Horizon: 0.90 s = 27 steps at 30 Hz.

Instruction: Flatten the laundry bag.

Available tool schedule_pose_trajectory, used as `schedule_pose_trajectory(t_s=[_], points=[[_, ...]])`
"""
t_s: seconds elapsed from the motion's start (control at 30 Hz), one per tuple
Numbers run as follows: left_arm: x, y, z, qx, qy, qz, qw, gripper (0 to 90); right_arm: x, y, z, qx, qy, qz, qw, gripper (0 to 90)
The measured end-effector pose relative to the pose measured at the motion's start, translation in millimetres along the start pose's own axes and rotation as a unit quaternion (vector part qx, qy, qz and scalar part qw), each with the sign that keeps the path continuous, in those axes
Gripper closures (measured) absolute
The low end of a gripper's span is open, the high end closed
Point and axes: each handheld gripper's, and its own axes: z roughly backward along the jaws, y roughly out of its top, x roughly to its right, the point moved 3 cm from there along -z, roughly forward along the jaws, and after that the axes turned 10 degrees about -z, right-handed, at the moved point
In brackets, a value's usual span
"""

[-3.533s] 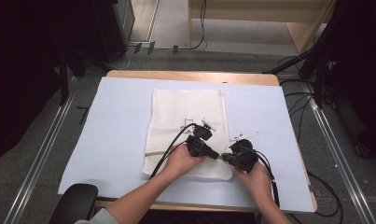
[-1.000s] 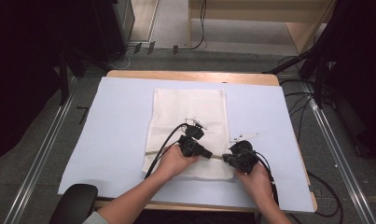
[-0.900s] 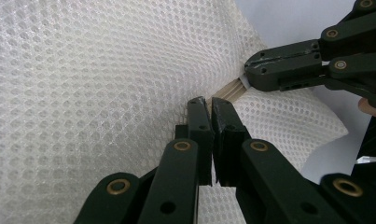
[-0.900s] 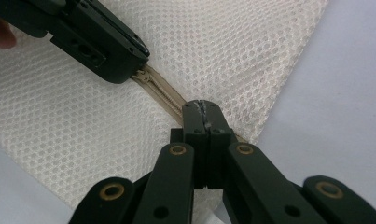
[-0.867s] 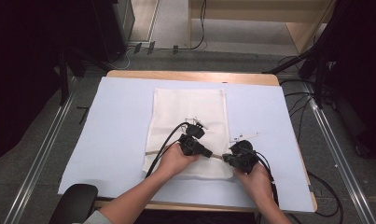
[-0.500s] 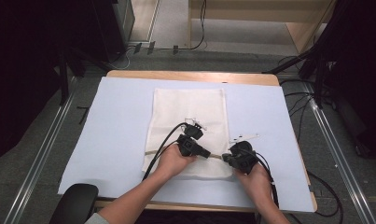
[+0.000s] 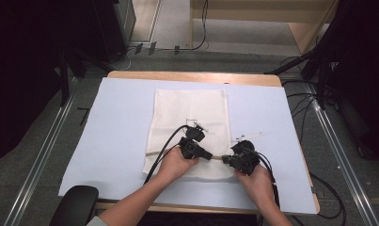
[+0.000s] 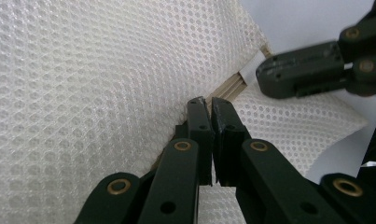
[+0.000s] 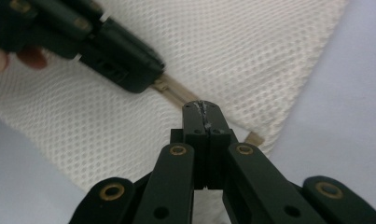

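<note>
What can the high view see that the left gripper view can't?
From above: the whole table, the person's left hand and right hand, and cables on the floor. Close up: the tiny holes in the cloth and a white tag on the stick. Both: cloth, stick, left gripper and right gripper, jaws shut.

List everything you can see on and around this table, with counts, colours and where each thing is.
mesh cloth: one, cream white, middle of the sheet, near end folded over
stick: one, thin, tan wood, lying across the cloth's near part, along the fold
sheet: one, pale blue, covering the table
table: one, light wood, edge showing past the sheet
chair: one, black, at the near left corner
cables: several, black, on the floor at right
left gripper: one, black, jaws shut at the stick
right gripper: one, black, jaws shut at the stick
hands: two, one on each gripper
</note>
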Motion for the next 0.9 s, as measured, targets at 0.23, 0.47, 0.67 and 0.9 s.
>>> schedule_pose_trajectory(t_s=[0.23,0.47,0.67,0.9], points=[[-2.8,2.0,0.4,0.01,-0.021,0.021,0.9995,89.1,0.7,-6.0,-5.5,-0.018,-0.014,0.01,0.9997,90.0],[-1.7,2.6,-1.9,0.006,-0.02,0.017,0.9996,89.1,13.8,6.4,1.8,0.016,-0.014,-0.024,0.9995,90.0],[-4.2,2.6,-2.1,0.002,-0.029,0.02,0.9994,89.1,14.5,8.2,-6.9,-0.003,-0.011,-0.031,0.9994,90.0],[-4.1,4.1,-1.2,-0.009,-0.02,0.007,0.9997,89.4,9.1,6.1,-7.9,-0.002,-0.039,0.017,0.9991,90.0]])
